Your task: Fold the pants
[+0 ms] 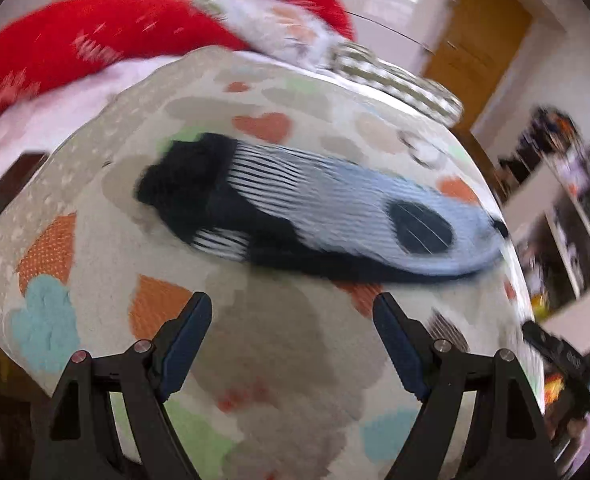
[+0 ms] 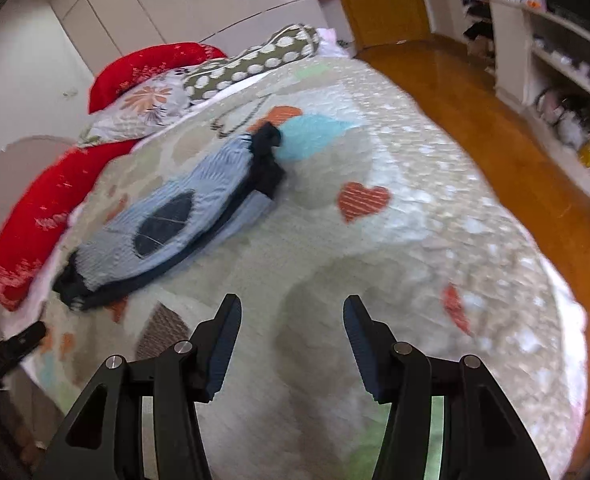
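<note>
left tongs (image 1: 293,340): spread wide, nothing between the fingers, held above the patterned bed cover (image 1: 279,392) at the bottom centre of the left wrist frame
right tongs (image 2: 293,344): also spread wide and empty, above the bed cover (image 2: 375,280) at the bottom centre of the right wrist frame
pants, left view: the pants (image 1: 327,216) lie flat on the bed just past the fingertips, in the middle of the frame; pale blue striped cloth with dark trim and a dark oval patch
pants, right view: the pants (image 2: 167,216) sit left of centre and further up the frame, well apart from the fingertips
long axis: in the left view it runs across the frame from centre left down to the right edge; in the right view it slants from lower left to upper centre
nearer hand: by my reading the left, since the pants lie straight ahead of it, while the right must swing toward frame left to reach them
fold state: they look already doubled lengthwise, a dark edge showing along the lower side; I cannot tell which end is the waist
only in left view: the other tongs (image 1: 567,356) at the lower right edge, close to the right-hand end of the pants
only in right view: the wooden floor (image 2: 495,128) and shelves (image 2: 555,60) at upper right, and the red pillows (image 2: 43,208) at left; the dark bunched end (image 2: 269,148) at upper centre
blur: both frames are smeared, so seams and hems are not readable
</note>
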A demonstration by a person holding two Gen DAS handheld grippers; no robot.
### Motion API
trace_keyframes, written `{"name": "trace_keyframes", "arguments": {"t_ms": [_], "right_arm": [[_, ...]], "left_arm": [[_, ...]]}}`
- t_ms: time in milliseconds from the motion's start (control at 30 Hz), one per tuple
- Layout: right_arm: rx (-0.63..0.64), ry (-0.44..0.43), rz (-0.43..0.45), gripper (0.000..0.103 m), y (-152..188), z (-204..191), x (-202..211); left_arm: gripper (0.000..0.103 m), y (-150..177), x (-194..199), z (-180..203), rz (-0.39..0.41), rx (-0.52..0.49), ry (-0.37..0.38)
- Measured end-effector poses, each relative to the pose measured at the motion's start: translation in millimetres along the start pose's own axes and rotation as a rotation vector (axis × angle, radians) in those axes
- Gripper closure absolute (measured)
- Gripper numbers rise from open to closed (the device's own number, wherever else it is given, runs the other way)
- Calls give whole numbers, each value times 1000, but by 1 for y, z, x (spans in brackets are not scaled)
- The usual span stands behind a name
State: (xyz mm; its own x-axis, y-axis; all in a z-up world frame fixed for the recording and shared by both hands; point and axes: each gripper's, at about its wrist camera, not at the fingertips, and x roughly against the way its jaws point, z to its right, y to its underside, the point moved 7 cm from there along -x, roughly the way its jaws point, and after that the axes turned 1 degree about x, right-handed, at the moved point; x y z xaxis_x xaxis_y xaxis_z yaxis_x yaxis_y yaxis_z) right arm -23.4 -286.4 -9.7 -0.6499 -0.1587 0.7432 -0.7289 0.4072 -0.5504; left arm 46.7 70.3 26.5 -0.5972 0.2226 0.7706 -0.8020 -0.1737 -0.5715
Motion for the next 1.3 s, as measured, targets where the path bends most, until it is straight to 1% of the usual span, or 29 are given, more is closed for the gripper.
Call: {"name": "trace_keyframes", "arguments": {"t_ms": [33,133,200,233,333,400,467,500,567,600,633,667,700,733,767,867,1000,1067,1100,1133,1167,1200,1233,1267,1300], "right_arm": [[-6,-24,-16,42,-6,-4,-6],[-16,-79,-55,42,-22,-17,-28],[-19,-103,-67,40,-31,-25,-43],[-20,-102,-70,38,-37,-28,-53],[-62,-104,-89,37,-48,-30,-76],[-111,-123,-101,37,-53,-30,-88],[-151,-153,-112,37,-58,-33,-99],[-156,-158,-111,37,-61,-36,-102],[-155,-145,-106,35,-66,-41,-112],[-157,-141,-101,35,-68,-43,-114],[-159,-132,-94,36,-70,-45,-118],[-158,-122,-90,51,-72,-46,-120],[-152,-112,-88,69,-73,-47,-120],[-148,-122,-96,95,-75,-48,-121],[-167,-150,-103,95,-74,-49,-119],[-172,-170,-89,96,-71,-51,-103],[-160,-200,-77,96,-63,-56,-81],[-156,-198,-77,95,-53,-55,-73],[-147,-191,-78,95,-48,-53,-72],[-136,-180,-80,92,-45,-51,-73],[-125,-153,-82,86,-42,-48,-76],[-123,-129,-86,81,-39,-44,-77],[-126,-110,-87,76,-35,-38,-77],[-132,-114,-80,71,-33,-35,-75],[-143,-119,-66,68,-29,-31,-70]], "left_arm": [[21,-9,-6,-14,5,28,-4],[21,-30,-23,-41,8,78,15],[21,-42,-36,-53,-2,112,67],[21,-47,-44,-59,-15,144,93],[21,-58,-65,-73,-40,243,192],[21,-62,-77,-77,-50,282,218],[17,-64,-89,-73,-68,281,228],[13,-64,-93,-69,-74,271,223],[12,-67,-99,-59,-80,220,190],[16,-69,-101,-55,-86,193,168],[42,-70,-101,-51,-86,164,136],[61,-70,-100,-53,-87,149,103],[89,-69,-99,-55,-96,141,77],[89,-68,-97,-58,-108,154,89],[89,-67,-93,-62,-106,172,103],[90,-65,-73,-69,-77,190,121],[89,-57,-56,-71,-58,188,102],[79,-52,-56,-73,-65,187,63],[70,-49,-56,-75,-68,190,34],[65,-46,-54,-77,-62,196,14],[64,-42,-47,-77,-44,204,-4],[61,-38,-40,-77,-29,209,-12],[53,-32,-29,-75,-5,215,-22],[48,-27,-21,-73,15,216,-23],[40,-20,-9,-68,47,212,-24]]}}
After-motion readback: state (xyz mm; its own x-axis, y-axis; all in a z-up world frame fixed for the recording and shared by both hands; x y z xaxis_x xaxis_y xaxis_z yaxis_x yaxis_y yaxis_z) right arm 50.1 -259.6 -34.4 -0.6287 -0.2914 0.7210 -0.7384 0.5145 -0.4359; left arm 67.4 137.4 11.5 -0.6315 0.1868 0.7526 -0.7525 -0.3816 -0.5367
